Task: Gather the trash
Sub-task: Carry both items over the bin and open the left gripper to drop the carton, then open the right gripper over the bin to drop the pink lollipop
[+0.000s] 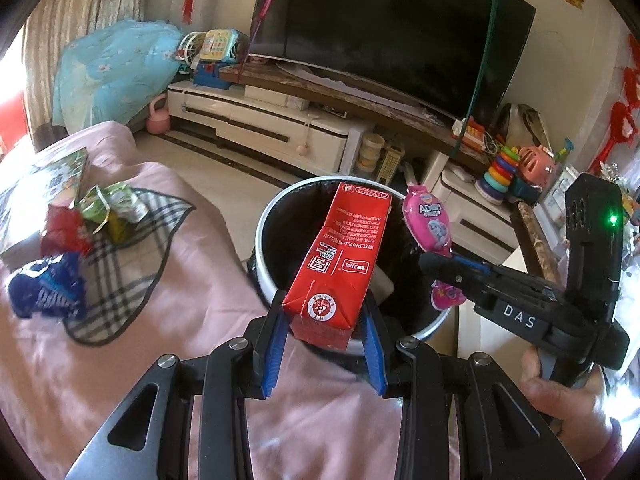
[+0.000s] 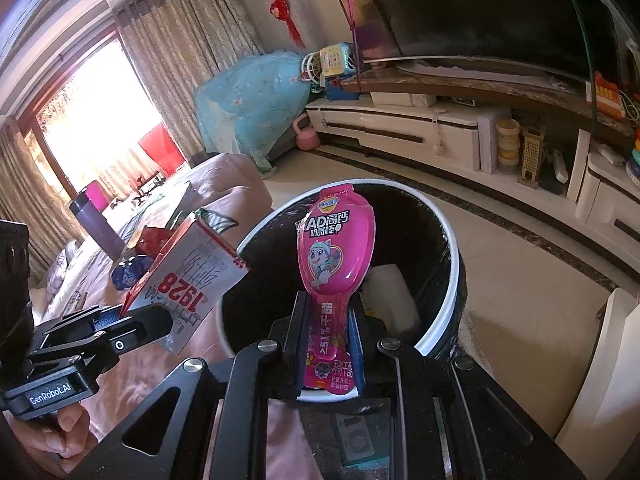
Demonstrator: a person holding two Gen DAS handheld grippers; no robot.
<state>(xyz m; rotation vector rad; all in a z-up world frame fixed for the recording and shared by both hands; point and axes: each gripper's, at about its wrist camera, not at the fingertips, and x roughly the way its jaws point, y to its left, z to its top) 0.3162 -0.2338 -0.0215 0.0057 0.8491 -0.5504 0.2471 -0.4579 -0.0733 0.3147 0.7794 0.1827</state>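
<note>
My left gripper (image 1: pixel 325 324) is shut on a red milk carton (image 1: pixel 344 256) and holds it over the near rim of a round black trash bin (image 1: pixel 269 216). My right gripper (image 2: pixel 329 340) is shut on a pink spoon-shaped snack wrapper (image 2: pixel 334 248) and holds it over the same bin (image 2: pixel 450 248). The right gripper (image 1: pixel 436 270) with the wrapper (image 1: pixel 428 220) shows at the bin's right side in the left wrist view. The left gripper (image 2: pixel 120 320) with the carton (image 2: pixel 188 280) shows at the bin's left in the right wrist view. White trash (image 2: pixel 390 292) lies inside the bin.
Red (image 1: pixel 64 232), green (image 1: pixel 112 208) and blue (image 1: pixel 48 288) wrappers lie on a checked cloth (image 1: pixel 120 276) on the pink-covered sofa (image 1: pixel 192 320) to the left. A TV cabinet (image 1: pixel 260 120) with a large TV (image 1: pixel 392 36) stands behind the bin. Toys (image 1: pixel 516 172) sit at the right.
</note>
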